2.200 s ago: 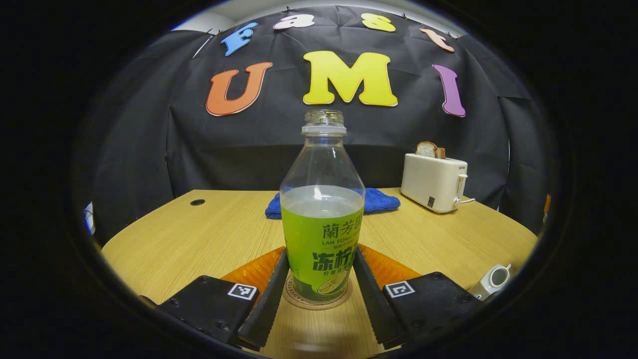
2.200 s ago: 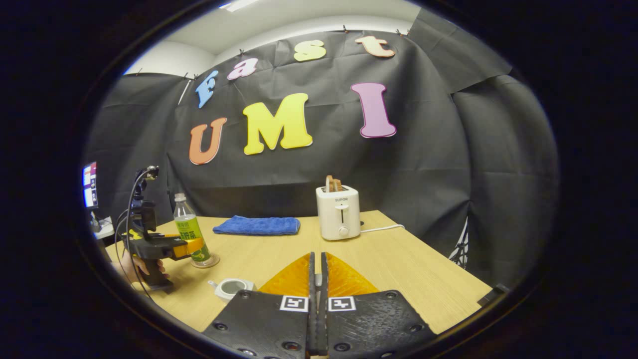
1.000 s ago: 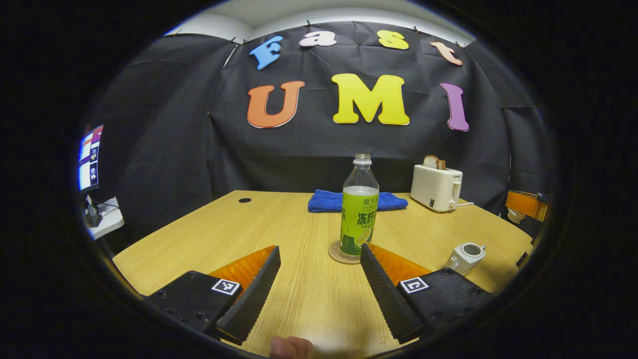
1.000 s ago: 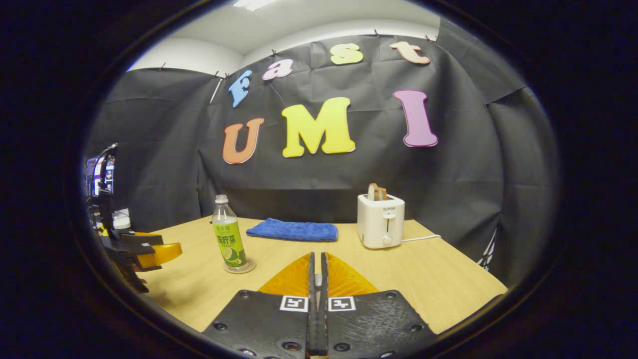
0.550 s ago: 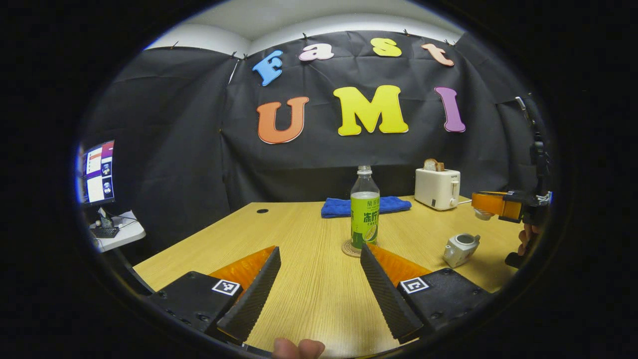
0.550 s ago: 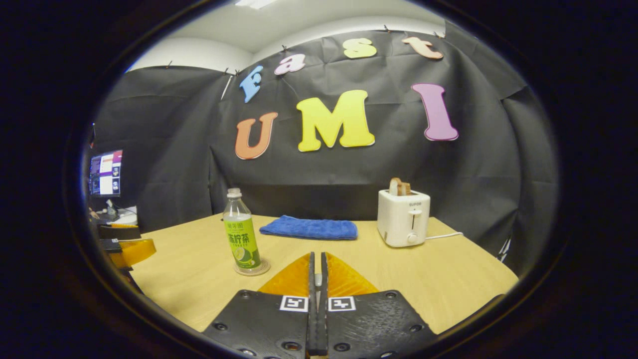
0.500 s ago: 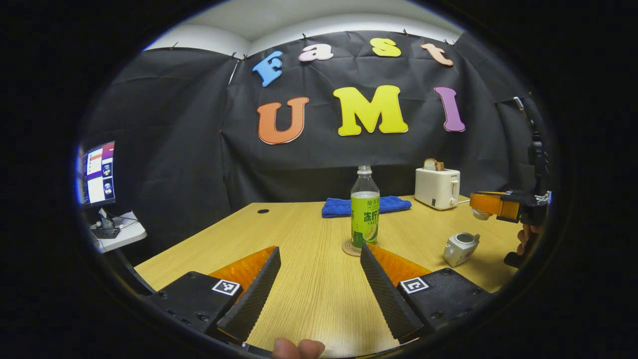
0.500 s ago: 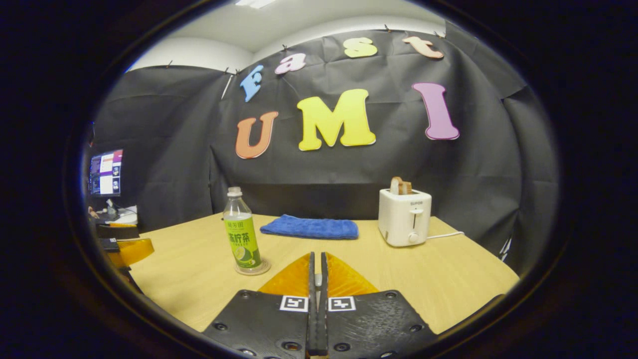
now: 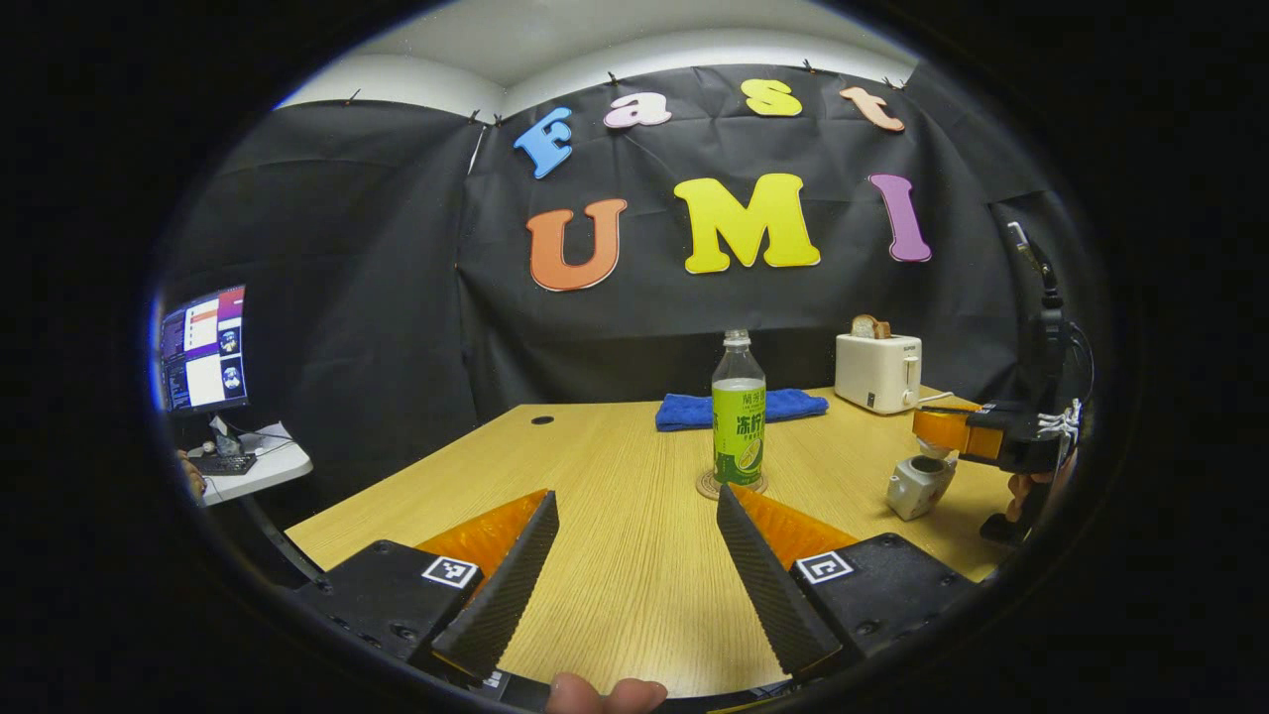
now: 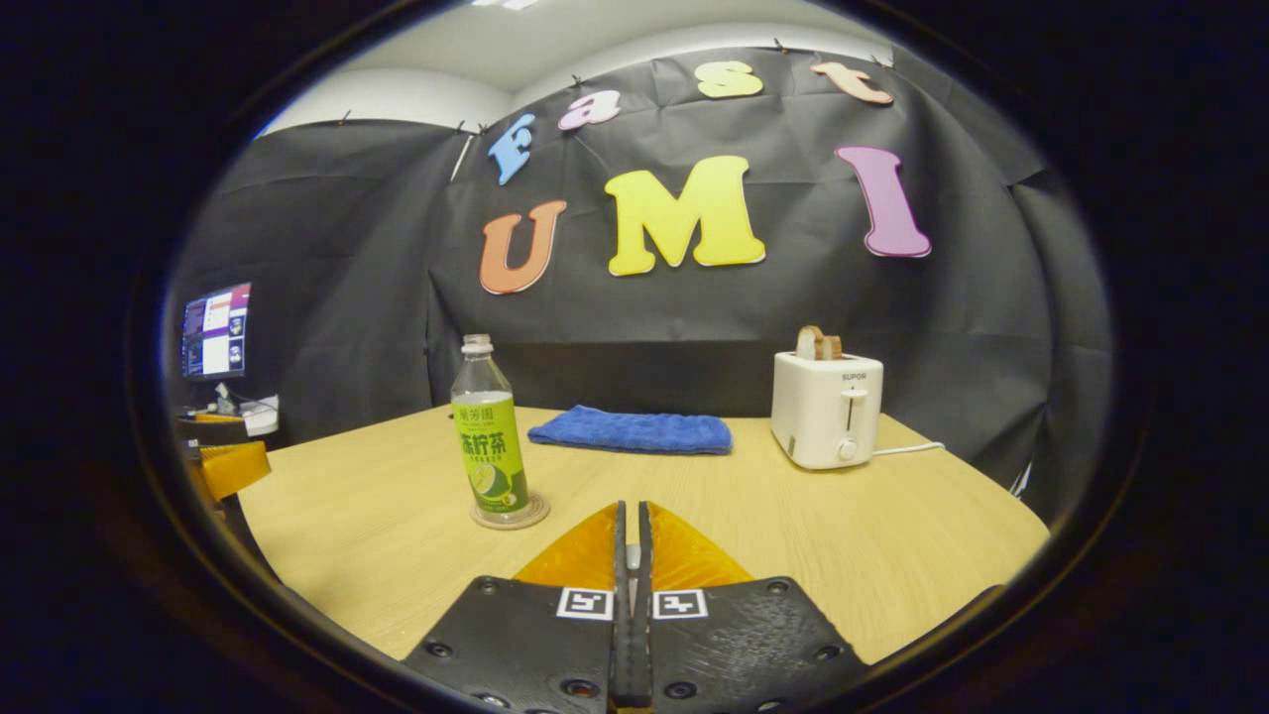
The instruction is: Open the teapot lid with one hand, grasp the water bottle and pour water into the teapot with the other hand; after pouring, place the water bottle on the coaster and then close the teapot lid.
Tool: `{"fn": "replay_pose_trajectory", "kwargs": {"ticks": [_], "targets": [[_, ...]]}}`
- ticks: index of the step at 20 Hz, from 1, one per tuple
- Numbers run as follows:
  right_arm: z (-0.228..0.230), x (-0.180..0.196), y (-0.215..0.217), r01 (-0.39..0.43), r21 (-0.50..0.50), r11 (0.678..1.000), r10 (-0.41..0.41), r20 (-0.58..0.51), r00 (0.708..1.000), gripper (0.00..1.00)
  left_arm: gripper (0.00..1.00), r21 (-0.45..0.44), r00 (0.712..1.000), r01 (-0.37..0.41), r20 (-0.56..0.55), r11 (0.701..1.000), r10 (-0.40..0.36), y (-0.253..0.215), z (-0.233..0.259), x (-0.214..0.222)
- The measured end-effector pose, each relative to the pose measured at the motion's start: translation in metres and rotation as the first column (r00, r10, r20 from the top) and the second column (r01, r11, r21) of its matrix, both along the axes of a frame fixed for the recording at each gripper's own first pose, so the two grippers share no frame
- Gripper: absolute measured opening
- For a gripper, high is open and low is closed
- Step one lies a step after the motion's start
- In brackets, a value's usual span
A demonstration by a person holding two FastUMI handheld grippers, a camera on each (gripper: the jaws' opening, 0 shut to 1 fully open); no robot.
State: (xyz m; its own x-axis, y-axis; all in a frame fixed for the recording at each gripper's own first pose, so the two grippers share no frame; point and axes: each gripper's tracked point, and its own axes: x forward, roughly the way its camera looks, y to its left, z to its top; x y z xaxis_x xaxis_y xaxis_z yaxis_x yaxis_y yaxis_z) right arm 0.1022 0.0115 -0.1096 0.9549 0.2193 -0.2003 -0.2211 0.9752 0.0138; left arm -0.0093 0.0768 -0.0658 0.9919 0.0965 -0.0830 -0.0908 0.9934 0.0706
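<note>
Right gripper [image 9: 937, 428] has dropped onto teapot [image 9: 917, 484], fingers pressed together on lid. Left gripper [image 9: 634, 516] wide open, empty. Bottle [image 9: 739, 416] upright on coaster [image 9: 731, 486].

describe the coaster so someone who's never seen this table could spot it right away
Start at the wooden table, then the blue towel near the back wall. In front of the towel stands a green-labelled bottle; the coaster is the flat round disc under it, the table's only round mat.

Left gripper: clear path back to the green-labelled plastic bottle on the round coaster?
Probably yes. The left gripper is open and faces the green-labelled plastic bottle on its round coaster, with bare wooden table between them.
</note>
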Motion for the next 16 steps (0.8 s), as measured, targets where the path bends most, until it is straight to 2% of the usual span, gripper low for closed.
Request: {"fn": "replay_pose_trajectory", "kwargs": {"ticks": [16], "targets": [[-0.026, 0.003, -0.001, 0.007, -0.008, 1.0, -0.007, -0.023, 1.0, 0.0, 1.0, 0.01, 1.0, 0.008, -0.001, 1.0, -0.008, -0.003, 0.005, -0.003]]}}
